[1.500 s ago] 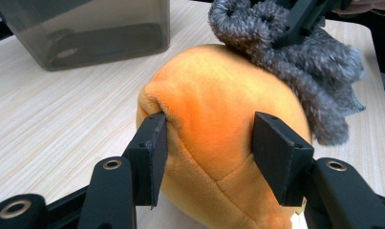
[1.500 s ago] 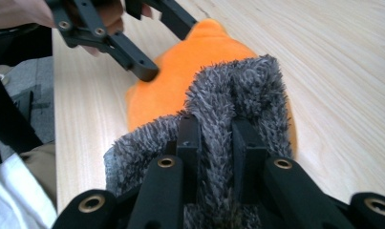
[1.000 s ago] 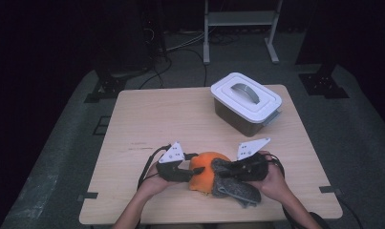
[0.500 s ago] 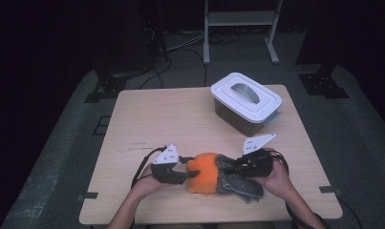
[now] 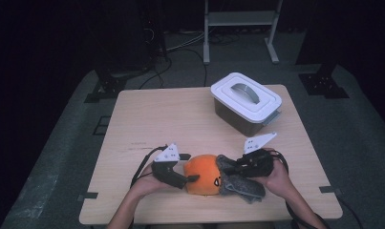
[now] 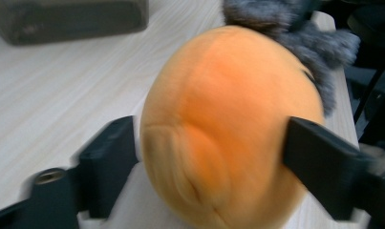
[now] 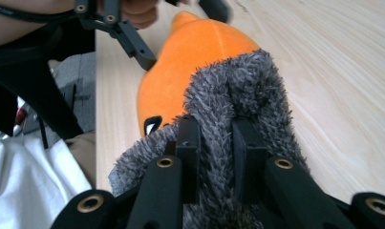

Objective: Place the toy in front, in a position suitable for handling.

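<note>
The orange plush toy [image 5: 204, 174] lies on the near part of the bench [image 5: 180, 124], its long axis running across from one claw to the other, with its grey furry part [image 5: 240, 183] at the right end. The left claw [image 5: 192, 179] sits just at the toy's rounded orange end; its jaws have just been opening and now stand wide on either side of that end, close to it but not squeezing it. The right claw [image 5: 230, 168] is pinched tight on a fold of the grey fur. So the orange end lies straight ahead of the left claw.

The left gripper view shows the bulge between its spread jaws; the right gripper view shows the fur [image 7: 219, 119] nipped between its pads. From above, a lidded white box [image 5: 246, 101] stands well beyond the right claw.
</note>
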Demonstrator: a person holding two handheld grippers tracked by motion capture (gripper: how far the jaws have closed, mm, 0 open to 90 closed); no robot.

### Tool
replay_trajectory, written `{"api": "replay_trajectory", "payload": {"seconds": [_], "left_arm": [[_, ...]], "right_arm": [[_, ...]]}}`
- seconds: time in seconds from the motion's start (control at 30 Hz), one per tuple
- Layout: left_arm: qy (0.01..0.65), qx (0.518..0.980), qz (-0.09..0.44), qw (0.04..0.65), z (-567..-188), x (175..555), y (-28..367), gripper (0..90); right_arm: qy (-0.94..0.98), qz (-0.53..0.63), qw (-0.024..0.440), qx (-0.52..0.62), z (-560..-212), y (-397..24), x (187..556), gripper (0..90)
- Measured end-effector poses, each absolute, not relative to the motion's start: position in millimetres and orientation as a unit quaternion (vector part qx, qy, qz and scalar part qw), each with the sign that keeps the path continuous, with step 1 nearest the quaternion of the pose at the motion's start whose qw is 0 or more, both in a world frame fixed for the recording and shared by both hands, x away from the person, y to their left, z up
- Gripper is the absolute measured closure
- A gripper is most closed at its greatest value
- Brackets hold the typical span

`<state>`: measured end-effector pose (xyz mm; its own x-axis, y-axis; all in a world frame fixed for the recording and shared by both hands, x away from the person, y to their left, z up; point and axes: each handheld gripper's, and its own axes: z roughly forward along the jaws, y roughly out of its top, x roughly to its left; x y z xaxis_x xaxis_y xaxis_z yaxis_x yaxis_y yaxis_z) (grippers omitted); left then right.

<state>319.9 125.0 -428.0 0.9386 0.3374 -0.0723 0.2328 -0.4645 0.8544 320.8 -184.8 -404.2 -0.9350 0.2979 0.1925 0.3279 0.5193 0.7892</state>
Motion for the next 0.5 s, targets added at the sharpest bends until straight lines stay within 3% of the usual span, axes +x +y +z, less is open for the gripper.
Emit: {"api": "replay_trajectory", "payload": {"seconds": [0.13, 0.23, 0.27, 0.43, 0.5], "left_arm": [[0.154, 0.856, 0.052, 0.491, -429, 318, 121, 20.7], [0.156, 0.848, 0.082, 0.5, -427, 316, 120, 41.9], [0.156, 0.848, 0.082, 0.5, -427, 316, 120, 44.1], [0.103, 0.837, 0.162, 0.512, -420, 305, 108, 48.0], [0.099, 0.839, 0.156, 0.512, -424, 306, 108, 46.6]], "right_arm": [[-0.874, -0.456, 0.009, -0.169, -402, -181, 318, 74.9], [-0.867, -0.462, 0.007, -0.189, -403, -188, 323, 75.6], [-0.867, -0.462, 0.007, -0.189, -403, -188, 323, 75.6], [-0.85, -0.488, -0.022, -0.197, -387, -189, 326, 76.2], [-0.851, -0.486, -0.02, -0.199, -389, -184, 329, 76.2]]}}
